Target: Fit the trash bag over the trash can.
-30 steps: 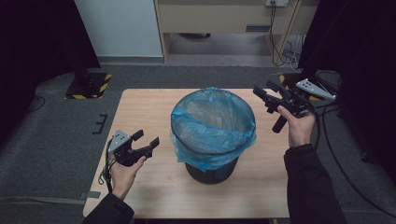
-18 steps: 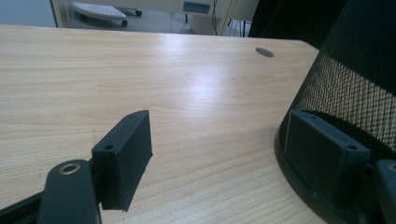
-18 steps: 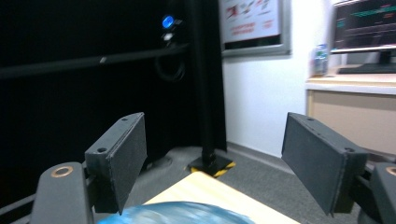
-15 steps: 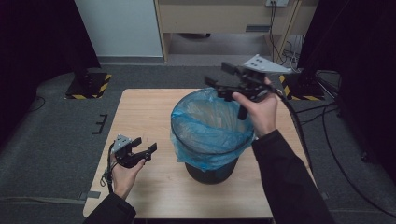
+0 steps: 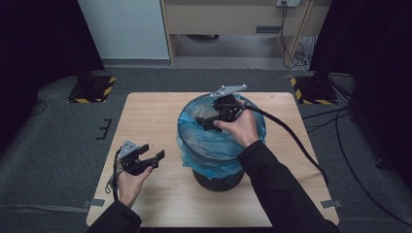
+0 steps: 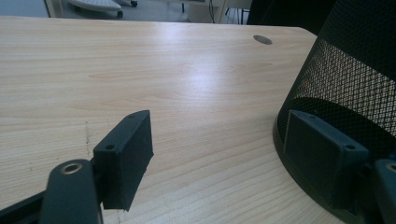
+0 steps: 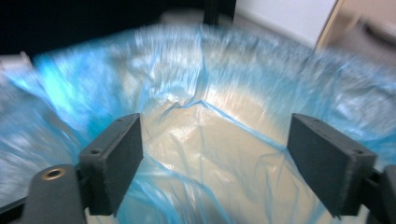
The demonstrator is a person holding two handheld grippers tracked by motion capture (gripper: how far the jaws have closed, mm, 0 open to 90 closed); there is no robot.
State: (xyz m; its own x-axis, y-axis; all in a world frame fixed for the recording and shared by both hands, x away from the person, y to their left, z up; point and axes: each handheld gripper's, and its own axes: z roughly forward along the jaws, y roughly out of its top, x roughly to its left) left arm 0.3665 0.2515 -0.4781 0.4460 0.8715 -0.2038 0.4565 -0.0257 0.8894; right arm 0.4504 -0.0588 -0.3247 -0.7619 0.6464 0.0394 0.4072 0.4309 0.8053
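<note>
A black mesh bin [image 5: 219, 177] lined with a blue plastic bag [image 5: 209, 148] stands in the middle of the wooden table [image 5: 155, 116]. My right gripper [image 5: 203, 122] hangs over the bin's mouth and points left and down into it. Its jaws have just been opening and now stand open with nothing between them. In the right gripper view the open gripper [image 7: 215, 154] looks into the crumpled blue bag [image 7: 196, 93]. My left gripper [image 5: 153, 150] rests open and empty near the table's front left, just left of the bin. The left gripper view shows it [image 6: 217, 149] beside the mesh bin [image 6: 355, 79].
The right gripper's black cable [image 5: 291, 136] trails off the table's right side. A round hole [image 6: 263, 39] sits in the tabletop at the far side. Cables and yellow-black striped stand feet [image 5: 92, 90] lie on the grey floor behind the table.
The right hand has swung from the table's far right corner leftward to above the bin's opening. The left hand has stayed at the front left.
</note>
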